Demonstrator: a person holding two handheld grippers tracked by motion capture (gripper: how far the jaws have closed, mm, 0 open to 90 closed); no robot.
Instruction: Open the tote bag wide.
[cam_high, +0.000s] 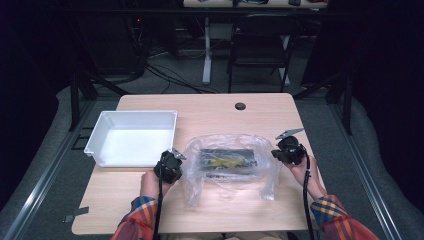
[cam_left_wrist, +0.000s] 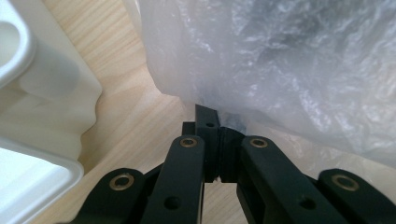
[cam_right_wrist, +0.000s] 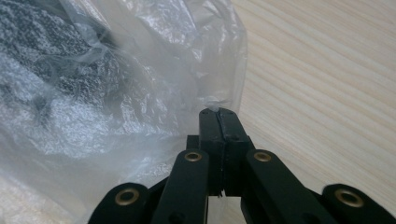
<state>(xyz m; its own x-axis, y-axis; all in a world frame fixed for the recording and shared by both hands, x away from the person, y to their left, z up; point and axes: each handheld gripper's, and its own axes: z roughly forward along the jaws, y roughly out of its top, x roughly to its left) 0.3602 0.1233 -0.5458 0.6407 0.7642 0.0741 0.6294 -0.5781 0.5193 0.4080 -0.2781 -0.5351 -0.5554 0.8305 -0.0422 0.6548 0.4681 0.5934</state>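
Plastic bag (cam_high: 227, 162), with a dark flat item inside, is stretched lengthwise near the worktop's (cam_high: 210, 107) front edge, pinched at its left end by the clenched left gripper (cam_high: 172, 161) and at its right end by the clenched right gripper (cam_high: 276, 153).

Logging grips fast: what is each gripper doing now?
Left gripper: shut on the bag.
Right gripper: shut on the bag's edge.

The left gripper (cam_left_wrist: 218, 122) pinches the edge of a crinkled clear plastic bag (cam_left_wrist: 289, 65), jaws closed tight on the film, above a pale wooden table (cam_left_wrist: 130, 107); a white bin (cam_left_wrist: 42, 107) sits alongside.
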